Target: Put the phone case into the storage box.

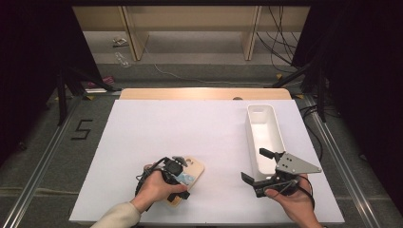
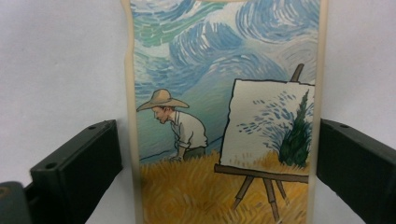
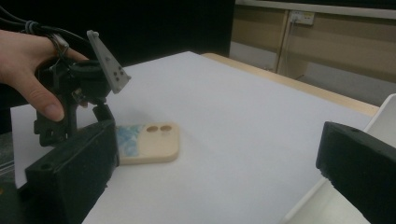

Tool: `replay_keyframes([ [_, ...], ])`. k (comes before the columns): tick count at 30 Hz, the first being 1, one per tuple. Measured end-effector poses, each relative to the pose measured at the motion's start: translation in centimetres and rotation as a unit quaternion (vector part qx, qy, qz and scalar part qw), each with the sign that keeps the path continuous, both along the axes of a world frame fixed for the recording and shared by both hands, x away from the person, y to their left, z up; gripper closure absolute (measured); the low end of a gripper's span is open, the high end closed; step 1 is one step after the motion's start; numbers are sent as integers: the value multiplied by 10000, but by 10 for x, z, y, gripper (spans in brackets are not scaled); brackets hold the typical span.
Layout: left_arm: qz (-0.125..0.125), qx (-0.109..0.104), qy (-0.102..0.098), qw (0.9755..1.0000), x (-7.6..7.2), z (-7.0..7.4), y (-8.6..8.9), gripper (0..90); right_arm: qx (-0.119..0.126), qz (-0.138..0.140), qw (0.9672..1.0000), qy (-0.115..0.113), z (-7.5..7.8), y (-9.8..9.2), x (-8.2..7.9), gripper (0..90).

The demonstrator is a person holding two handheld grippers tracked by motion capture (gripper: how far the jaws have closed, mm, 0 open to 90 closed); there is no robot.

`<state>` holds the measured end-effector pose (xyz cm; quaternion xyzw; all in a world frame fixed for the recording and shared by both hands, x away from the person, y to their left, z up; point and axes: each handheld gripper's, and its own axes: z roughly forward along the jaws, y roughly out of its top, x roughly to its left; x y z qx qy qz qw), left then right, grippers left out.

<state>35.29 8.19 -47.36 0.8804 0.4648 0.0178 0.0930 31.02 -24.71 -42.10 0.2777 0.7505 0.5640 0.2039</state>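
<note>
A phone case (image 1: 194, 169) lies flat on the white table, near the front left. Its back carries a painted scene (image 2: 224, 116): a man in a straw hat, an easel, a swirling blue sky. The cream end with two camera holes (image 3: 156, 140) points away from my left gripper. My left gripper (image 1: 182, 177) is down over the case and open, one jaw on each long edge (image 2: 219, 163), the right one touching and the left just off it. Over at the right, my right gripper (image 1: 256, 166) is held open and empty beside the near end of a white bin (image 1: 248, 128).
The long, narrow white bin (image 3: 384, 112) stands at the right of the table and looks empty. A wooden strip (image 1: 204, 93) borders the far edge of the white surface. Beyond it are floor, cables and wooden furniture legs.
</note>
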Motion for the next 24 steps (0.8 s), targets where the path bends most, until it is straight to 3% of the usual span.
replay_keyframes([
  [16,-63,83,-76,9999,-1,0,-2,42,-15,31,10000,12,-1,1,0,4],
  [24,-96,89,-99,9999,-3,3,-4,99,-14,31,10000,8,-1,1,0,4],
])
